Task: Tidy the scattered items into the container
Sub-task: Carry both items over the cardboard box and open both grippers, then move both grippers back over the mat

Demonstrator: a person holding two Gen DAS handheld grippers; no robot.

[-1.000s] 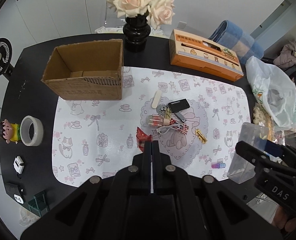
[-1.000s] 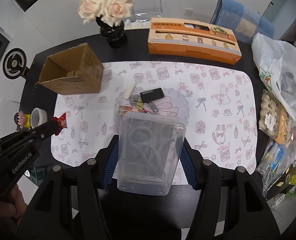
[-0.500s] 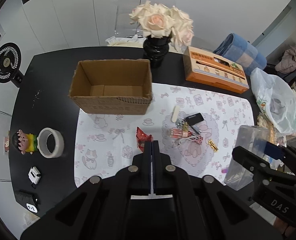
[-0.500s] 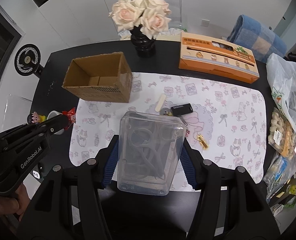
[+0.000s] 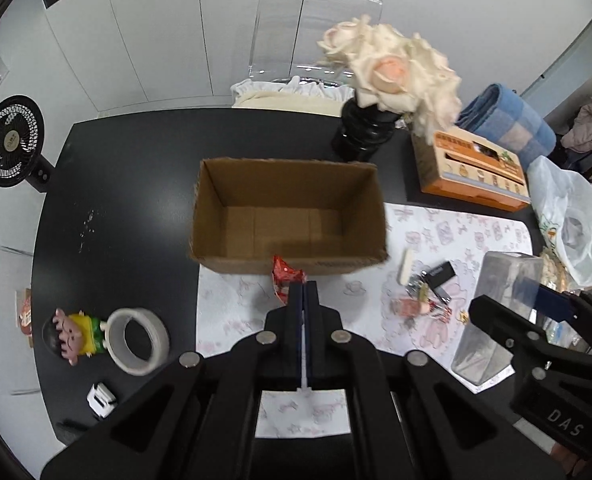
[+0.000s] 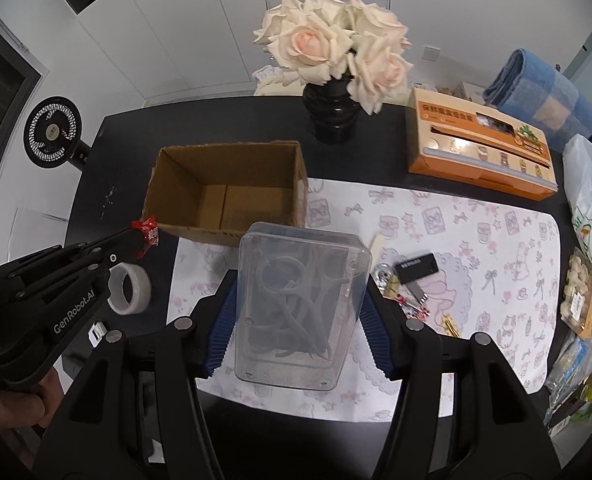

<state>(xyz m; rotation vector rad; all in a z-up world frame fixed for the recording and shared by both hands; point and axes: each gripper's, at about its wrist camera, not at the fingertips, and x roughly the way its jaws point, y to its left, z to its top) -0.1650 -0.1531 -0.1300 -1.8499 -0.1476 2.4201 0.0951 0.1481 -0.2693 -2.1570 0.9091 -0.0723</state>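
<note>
While the left gripper [image 5: 303, 292] is pinching a small red crinkled foil packet [image 5: 286, 278] between fully closed fingers, it is hanging just in front of the near wall of the open brown cardboard box [image 5: 288, 216]; from the right wrist view the packet [image 6: 147, 236] is sitting off the box's [image 6: 226, 192] near-left corner, above the table, not inside. Box interior is looking bare.

The right gripper [image 6: 301, 320] is clamping a clear rectangular plastic case [image 6: 301, 308] between its 2 blue-padded fingers [image 6: 220, 328]; grey looped items are showing through the case wall. It is sitting in front of the box and slightly right, over the white patterned mat [image 6: 475, 240].

Remaining loose items are lying on the mat to the right of the box: a cream flat stick [image 5: 407, 266], a black rectangular USB-style device [image 5: 439, 272], a small cluster of keys and trinkets [image 5: 423, 300], hard to resolve individually.

Left of the box on the black table [image 5: 128, 184]: a roll of clear tape [image 5: 138, 340] touching a small cartoon figurine [image 5: 72, 340]. Behind the box: a black vase of cream roses [image 5: 379, 92]. An orange carton [image 5: 471, 172] is sitting behind-right of the box.
</note>
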